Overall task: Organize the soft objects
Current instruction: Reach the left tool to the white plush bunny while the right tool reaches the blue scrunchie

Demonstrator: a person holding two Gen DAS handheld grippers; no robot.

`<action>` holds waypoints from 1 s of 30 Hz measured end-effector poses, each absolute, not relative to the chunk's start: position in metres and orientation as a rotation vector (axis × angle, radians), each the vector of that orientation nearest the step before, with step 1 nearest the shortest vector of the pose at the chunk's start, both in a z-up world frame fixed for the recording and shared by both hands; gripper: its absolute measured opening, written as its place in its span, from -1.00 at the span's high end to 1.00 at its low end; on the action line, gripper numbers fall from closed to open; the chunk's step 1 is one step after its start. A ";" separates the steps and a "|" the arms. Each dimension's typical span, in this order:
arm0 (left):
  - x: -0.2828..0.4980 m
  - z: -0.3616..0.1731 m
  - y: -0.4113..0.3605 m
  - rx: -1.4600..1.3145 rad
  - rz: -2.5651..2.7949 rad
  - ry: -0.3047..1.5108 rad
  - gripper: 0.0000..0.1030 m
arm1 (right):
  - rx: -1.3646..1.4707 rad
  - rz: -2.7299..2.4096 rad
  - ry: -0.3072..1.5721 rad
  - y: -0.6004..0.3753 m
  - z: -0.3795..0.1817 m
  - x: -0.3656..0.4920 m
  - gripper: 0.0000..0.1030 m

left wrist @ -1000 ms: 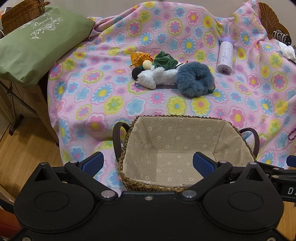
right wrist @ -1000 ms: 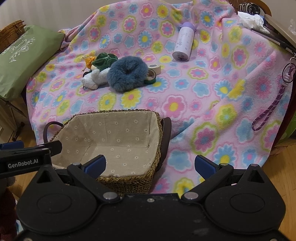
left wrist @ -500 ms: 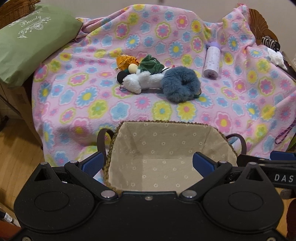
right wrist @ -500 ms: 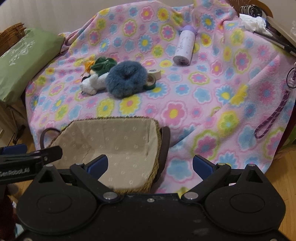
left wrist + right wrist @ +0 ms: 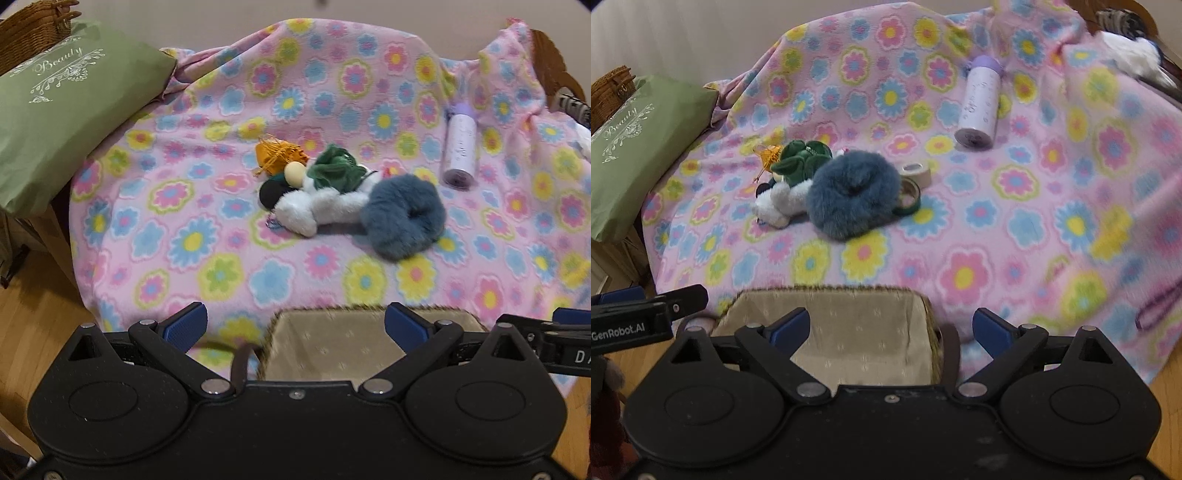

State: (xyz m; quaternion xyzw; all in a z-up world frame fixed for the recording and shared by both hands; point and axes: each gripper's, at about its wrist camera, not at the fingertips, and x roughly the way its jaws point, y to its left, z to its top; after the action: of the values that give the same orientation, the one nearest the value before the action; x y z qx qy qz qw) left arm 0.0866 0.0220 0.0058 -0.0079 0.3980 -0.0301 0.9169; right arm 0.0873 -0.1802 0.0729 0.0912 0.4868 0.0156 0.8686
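Observation:
A pile of soft things lies mid-blanket: a fluffy blue scrunchie [image 5: 402, 221] [image 5: 849, 195], a white plush toy [image 5: 321, 210] [image 5: 779, 201], a green fabric piece [image 5: 336, 168] [image 5: 801, 158] and an orange tasselled item [image 5: 277, 155]. A woven basket with a beige dotted lining [image 5: 369, 332] [image 5: 849, 332] stands at the blanket's near edge. My left gripper [image 5: 295, 325] hangs open above the basket's left side. My right gripper [image 5: 891, 328] is open over its right side. Both are empty and well short of the pile.
A flowered pink blanket [image 5: 221, 240] covers the surface. On it lie a lilac bottle [image 5: 460, 151] [image 5: 979, 107] and two tape rolls [image 5: 914, 181]. A green cushion [image 5: 66, 110] sits at the left, with wooden floor [image 5: 33, 332] below. A purple lanyard [image 5: 1156, 310] hangs at the right edge.
Both grippers have moved forward towards the pile. The basket has slid down under the fingers in both views, and the soft things look nearer. The right jaws stand slightly narrower.

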 end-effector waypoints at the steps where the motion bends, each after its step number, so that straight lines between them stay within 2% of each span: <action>1: 0.094 0.005 0.023 -0.012 -0.059 0.825 -0.92 | 0.186 0.032 1.020 -0.179 0.072 0.095 -0.87; 15: 0.167 -0.021 0.031 0.004 -0.014 0.923 -0.92 | 0.142 -0.004 1.061 -0.164 0.038 0.203 -0.95; 23: 0.186 -0.034 0.033 0.013 -0.010 0.976 -0.92 | 0.078 -0.059 1.054 -0.161 0.015 0.251 -0.93; 25: 0.190 -0.036 0.032 0.014 -0.014 0.984 -0.92 | 0.051 -0.050 1.065 -0.157 0.007 0.261 -0.87; 28: 0.195 -0.039 0.032 0.018 -0.016 0.992 -0.92 | 0.003 -0.043 1.063 -0.150 -0.006 0.273 -0.50; 30: 0.198 -0.039 0.031 0.020 -0.018 0.997 -0.92 | -0.016 -0.050 1.065 -0.150 -0.013 0.282 0.01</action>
State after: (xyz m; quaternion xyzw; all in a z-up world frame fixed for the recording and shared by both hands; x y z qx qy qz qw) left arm 0.1975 0.0309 -0.0395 0.0098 0.4779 -0.0085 0.8783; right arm 0.2823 -0.1501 -0.0133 -0.0076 0.5078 -0.0240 0.8611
